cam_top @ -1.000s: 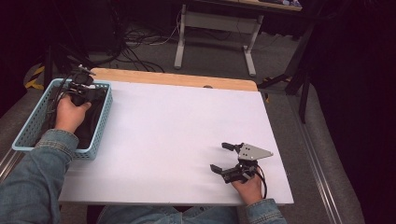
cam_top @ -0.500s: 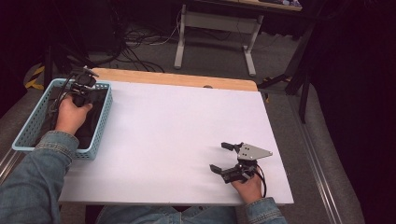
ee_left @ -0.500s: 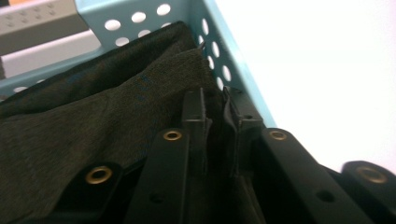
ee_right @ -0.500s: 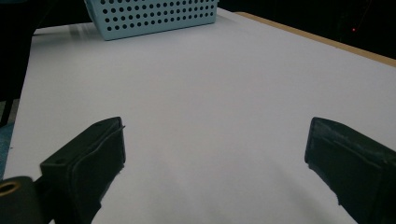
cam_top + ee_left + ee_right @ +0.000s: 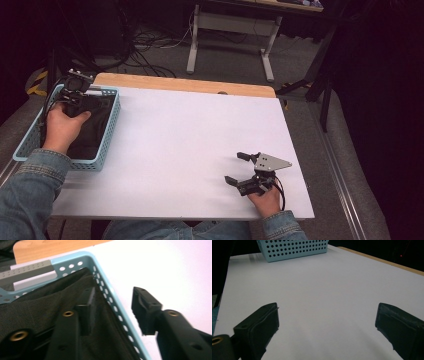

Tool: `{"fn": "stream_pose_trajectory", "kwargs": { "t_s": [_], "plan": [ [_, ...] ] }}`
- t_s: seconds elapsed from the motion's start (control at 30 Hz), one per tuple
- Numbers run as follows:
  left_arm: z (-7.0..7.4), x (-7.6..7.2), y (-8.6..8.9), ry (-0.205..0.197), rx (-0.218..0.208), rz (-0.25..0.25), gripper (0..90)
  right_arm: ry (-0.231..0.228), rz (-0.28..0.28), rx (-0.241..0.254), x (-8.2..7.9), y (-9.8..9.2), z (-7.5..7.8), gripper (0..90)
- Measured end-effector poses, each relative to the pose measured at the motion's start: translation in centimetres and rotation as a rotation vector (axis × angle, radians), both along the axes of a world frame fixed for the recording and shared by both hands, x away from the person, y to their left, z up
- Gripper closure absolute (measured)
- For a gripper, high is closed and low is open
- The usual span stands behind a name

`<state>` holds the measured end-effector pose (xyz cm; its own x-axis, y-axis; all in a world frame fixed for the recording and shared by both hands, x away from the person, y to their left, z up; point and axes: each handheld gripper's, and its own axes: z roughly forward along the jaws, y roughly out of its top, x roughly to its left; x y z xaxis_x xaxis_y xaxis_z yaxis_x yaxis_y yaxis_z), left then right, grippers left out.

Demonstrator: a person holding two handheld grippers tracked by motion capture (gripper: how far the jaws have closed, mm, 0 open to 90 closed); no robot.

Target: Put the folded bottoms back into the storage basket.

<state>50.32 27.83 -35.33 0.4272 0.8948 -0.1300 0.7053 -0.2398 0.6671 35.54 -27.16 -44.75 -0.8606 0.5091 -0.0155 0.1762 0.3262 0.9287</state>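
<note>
A light blue perforated basket [image 5: 107, 130] stands at the table's left edge with a black cloth [image 5: 92, 130] lying in it. My left gripper [image 5: 82, 100] is over the basket's far end, held in a hand. Its jaws have just been opening. In the left gripper view the left gripper [image 5: 113, 306] straddles the basket's wall [image 5: 82, 260]: one jaw over the cloth [image 5: 45, 307], the other over the white table, pads pressing on nothing. My right gripper [image 5: 236, 168] rests open near the front right edge; in its own view the right gripper [image 5: 328, 315] has bare table between its jaws.
The white table top [image 5: 190, 130] ends in a wooden strip [image 5: 185, 84] at the far side. A grey studded strip [image 5: 25, 268] lies just beyond the basket. The basket [image 5: 294, 248] stands far off in the right gripper view. Cables and desk legs are on the floor behind.
The left hand has shifted a little over the basket's far end. The right hand and its gripper have stayed where they were.
</note>
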Motion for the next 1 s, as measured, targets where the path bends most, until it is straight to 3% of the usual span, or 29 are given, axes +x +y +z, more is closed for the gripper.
{"fn": "stream_pose_trajectory", "kwargs": {
  "t_s": [0.13,0.2,0.4,0.6,0.83,1.0],
  "plan": [
    [0.8,-1.2,-0.1,-0.035,-0.031,-0.019,40.5,0.001,-0.002,0.001,0.0,0.0,0.0,5.6],
    [1.1,-1.7,-0.1,-0.043,-0.045,-0.032,29.9,0.000,-0.001,0.002,0.0,-0.1,0.0,5.6],
    [2.2,-3.9,-0.8,-0.107,-0.056,-0.078,12.0,-0.001,-0.003,0.003,0.0,-0.1,0.0,5.5],
    [2.9,-5.6,-1.5,-0.137,-0.100,-0.124,7.2,0.000,-0.005,0.003,0.0,-0.1,0.0,5.5],
    [3.3,-7.1,-2.2,-0.155,-0.078,-0.157,5.3,0.000,-0.004,0.004,0.0,-0.1,0.0,5.5],
    [3.2,-8.2,-2.7,-0.156,-0.101,-0.186,5.2,-0.001,-0.004,0.005,0.0,-0.1,0.0,5.5]
  ]
}}
